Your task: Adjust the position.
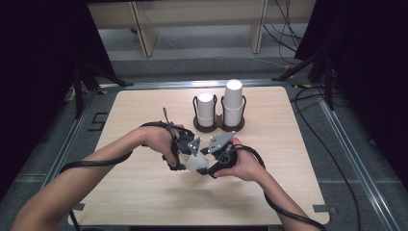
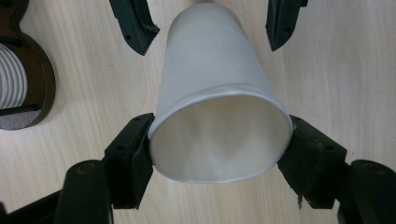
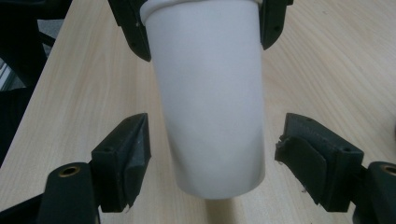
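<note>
White paper cup (image 2: 210, 93), rim in left gripper (image 2: 219, 144)

two white cup stacks (image 1: 232, 101) in a dark holder (image 1: 219, 124), perhaps wooden, on a pale table (image 1: 144, 187)

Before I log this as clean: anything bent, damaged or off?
Yes: the white paper cup has its rim squeezed out of round by the left gripper. The right gripper's pad looks frayed.
</note>
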A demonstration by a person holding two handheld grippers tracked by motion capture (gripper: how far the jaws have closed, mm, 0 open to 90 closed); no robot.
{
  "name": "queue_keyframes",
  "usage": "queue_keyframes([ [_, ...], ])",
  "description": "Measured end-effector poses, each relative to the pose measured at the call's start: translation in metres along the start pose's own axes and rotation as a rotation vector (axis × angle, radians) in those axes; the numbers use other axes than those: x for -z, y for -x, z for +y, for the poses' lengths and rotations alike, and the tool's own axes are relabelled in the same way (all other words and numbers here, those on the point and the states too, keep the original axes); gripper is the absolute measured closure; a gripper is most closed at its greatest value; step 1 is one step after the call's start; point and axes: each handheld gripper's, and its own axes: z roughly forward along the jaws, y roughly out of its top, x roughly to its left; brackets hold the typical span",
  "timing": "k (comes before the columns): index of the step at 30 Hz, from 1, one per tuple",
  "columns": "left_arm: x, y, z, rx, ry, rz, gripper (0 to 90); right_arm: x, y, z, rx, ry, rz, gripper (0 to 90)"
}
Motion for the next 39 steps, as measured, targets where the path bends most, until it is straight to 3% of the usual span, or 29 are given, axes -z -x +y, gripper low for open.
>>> queue_keyframes([
  [1, 0.000, 0.001, 0.000, 0.003, -0.006, -0.003, 31.1, -0.002, 0.002, 0.001, 0.045, 0.015, -0.001, 25.2],
  [7, 0.000, 0.001, 0.000, 0.002, -0.007, -0.003, 31.1, -0.005, 0.002, 0.003, 0.054, 0.009, 0.002, 25.5],
  [12, 0.000, 0.000, 0.001, -0.002, -0.006, -0.003, 31.1, -0.008, 0.002, 0.003, 0.053, 0.008, 0.007, 26.2],
  [13, 0.001, 0.000, 0.001, -0.001, -0.004, -0.003, 31.1, -0.008, -0.001, 0.003, 0.004, -0.008, 0.012, 26.4],
  [19, 0.000, 0.000, 0.001, 0.001, -0.003, -0.005, 31.1, -0.012, -0.001, 0.002, 0.005, -0.012, 0.018, 26.9],
  [20, 0.000, -0.001, 0.001, -0.004, -0.003, -0.003, 31.1, -0.014, 0.002, 0.003, 0.050, -0.001, 0.011, 27.0],
  [22, 0.000, -0.001, 0.001, -0.004, 0.000, -0.004, 31.1, -0.014, 0.002, 0.003, 0.049, -0.004, 0.013, 27.1],
  [23, 0.000, -0.001, 0.001, -0.002, 0.002, -0.006, 31.1, -0.015, 0.000, 0.003, 0.008, -0.021, 0.020, 27.2],
  [24, 0.000, -0.001, 0.001, -0.002, 0.002, -0.005, 31.1, -0.016, 0.002, 0.003, 0.047, -0.008, 0.017, 27.4],
  [31, 0.003, -0.003, 0.001, -0.034, -0.015, -0.001, 31.1, -0.018, 0.002, 0.005, 0.022, -0.002, 0.029, 28.5],
  [34, 0.004, -0.003, 0.001, -0.039, -0.022, -0.002, 31.1, -0.020, 0.003, 0.005, 0.034, 0.002, 0.023, 28.8],
  [39, 0.003, -0.002, 0.001, -0.004, 0.004, -0.004, 31.1, -0.021, 0.003, 0.004, 0.031, 0.004, 0.022, 29.2],
])
